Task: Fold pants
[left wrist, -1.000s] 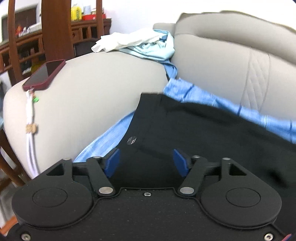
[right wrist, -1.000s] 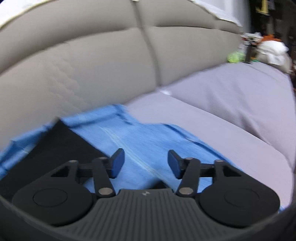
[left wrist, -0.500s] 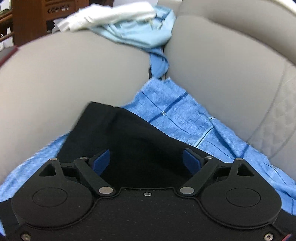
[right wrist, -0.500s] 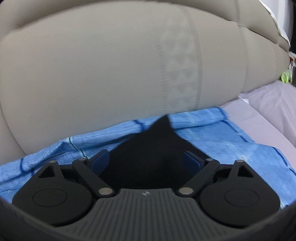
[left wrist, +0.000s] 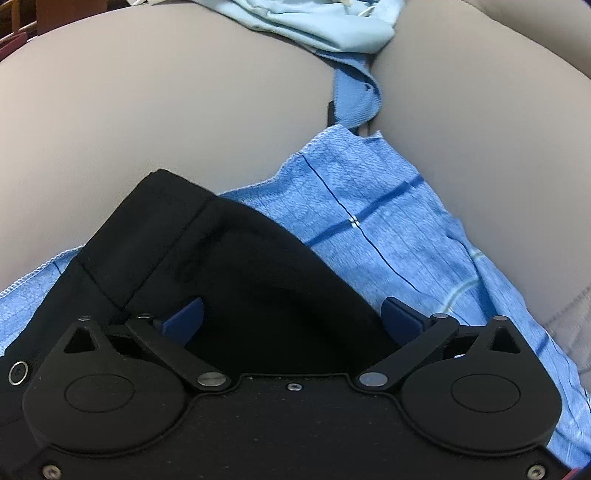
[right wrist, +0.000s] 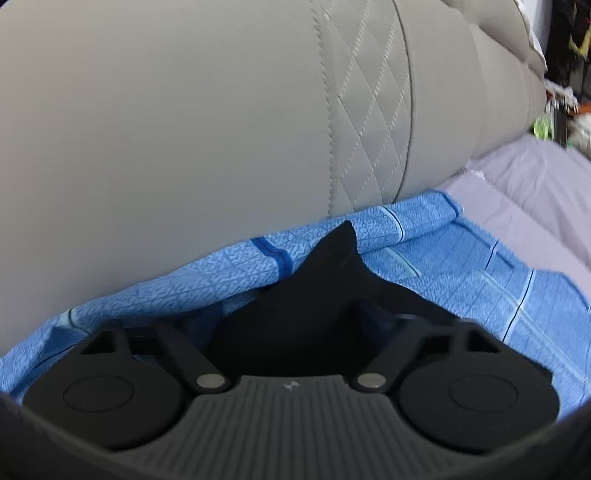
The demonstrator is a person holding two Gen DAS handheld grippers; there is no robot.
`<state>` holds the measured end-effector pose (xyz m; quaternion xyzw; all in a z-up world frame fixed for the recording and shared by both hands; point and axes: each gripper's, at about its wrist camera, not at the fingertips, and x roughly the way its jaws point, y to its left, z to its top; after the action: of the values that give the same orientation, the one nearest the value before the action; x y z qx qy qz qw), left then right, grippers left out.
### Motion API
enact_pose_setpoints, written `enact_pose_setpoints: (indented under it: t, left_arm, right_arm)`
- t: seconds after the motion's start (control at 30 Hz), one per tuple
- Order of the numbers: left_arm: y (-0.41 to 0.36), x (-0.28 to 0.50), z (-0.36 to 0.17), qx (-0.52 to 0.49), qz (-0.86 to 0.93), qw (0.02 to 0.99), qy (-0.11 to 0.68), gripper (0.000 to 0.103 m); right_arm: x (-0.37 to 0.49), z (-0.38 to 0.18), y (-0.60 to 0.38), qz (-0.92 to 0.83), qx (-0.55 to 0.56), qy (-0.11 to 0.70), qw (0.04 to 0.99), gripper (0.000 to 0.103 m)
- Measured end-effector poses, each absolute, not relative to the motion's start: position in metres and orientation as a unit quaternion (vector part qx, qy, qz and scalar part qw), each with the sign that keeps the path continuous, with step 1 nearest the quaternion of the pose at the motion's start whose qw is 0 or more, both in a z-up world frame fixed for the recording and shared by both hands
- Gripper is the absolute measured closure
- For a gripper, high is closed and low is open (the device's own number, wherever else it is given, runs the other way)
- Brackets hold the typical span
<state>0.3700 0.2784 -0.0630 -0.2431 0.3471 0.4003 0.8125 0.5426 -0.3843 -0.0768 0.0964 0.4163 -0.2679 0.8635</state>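
The black pants (left wrist: 229,258) lie on a blue checked cloth (left wrist: 369,229) on a grey sofa seat. In the left wrist view the waistband corner (left wrist: 162,206) points toward the armrest. My left gripper (left wrist: 291,317) is open, its blue pads (left wrist: 184,317) wide apart just above the black fabric. In the right wrist view a pointed corner of the pants (right wrist: 343,243) reaches toward the sofa back. My right gripper (right wrist: 295,321) is open and low over that corner; its left pad is hidden by the dark fabric.
The grey armrest (left wrist: 147,110) and sofa backrest (right wrist: 184,129) rise right behind the pants. Light blue clothes (left wrist: 325,26) lie piled on top of the armrest. A lilac seat cover (right wrist: 535,192) stretches to the right of the blue cloth (right wrist: 480,280).
Both grippers have moved forward and down onto the pants. The left jaws have opened wider and face the waistband corner. The right gripper has swung left to the pointed corner.
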Motion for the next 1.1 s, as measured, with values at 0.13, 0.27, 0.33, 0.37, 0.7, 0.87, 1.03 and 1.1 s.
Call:
enact_pose_setpoints:
  t: [0.13, 0.27, 0.33, 0.37, 0.7, 0.87, 1.03, 1.1]
  left_arm:
    - [0.285, 0.390, -0.063, -0.231, 0.417, 0.794, 0.376, 0.000]
    - [0.293, 0.403, -0.065, -0.228, 0.424, 0.779, 0.402, 0.005]
    - [0.291, 0.401, -0.060, -0.220, 0.435, 0.780, 0.393, 0.041]
    - [0.289, 0.397, -0.056, -0.218, 0.437, 0.781, 0.388, 0.062]
    - [0.266, 0.344, -0.004, -0.222, 0.384, 0.825, 0.352, 0.099]
    - [0.257, 0.291, 0.024, -0.222, 0.353, 0.844, 0.337, 0.099]
    - [0.254, 0.227, 0.039, -0.217, 0.324, 0.860, 0.331, 0.099]
    - [0.251, 0.203, 0.040, -0.213, 0.321, 0.860, 0.334, 0.099]
  right_arm:
    - [0.540, -0.076, -0.389, -0.275, 0.094, 0.414, 0.862, 0.086]
    - [0.529, -0.066, -0.401, -0.269, 0.125, 0.404, 0.865, 0.099]
    - [0.521, -0.059, -0.404, -0.262, 0.123, 0.394, 0.872, 0.099]
    - [0.517, -0.054, -0.406, -0.259, 0.122, 0.388, 0.876, 0.099]
    - [0.439, 0.016, -0.440, -0.231, 0.159, 0.316, 0.907, 0.099]
    - [0.377, 0.038, -0.462, -0.225, 0.176, 0.295, 0.912, 0.099]
    - [0.302, 0.029, -0.484, -0.238, 0.183, 0.301, 0.905, 0.099]
    - [0.272, 0.020, -0.487, -0.257, 0.178, 0.306, 0.899, 0.099]
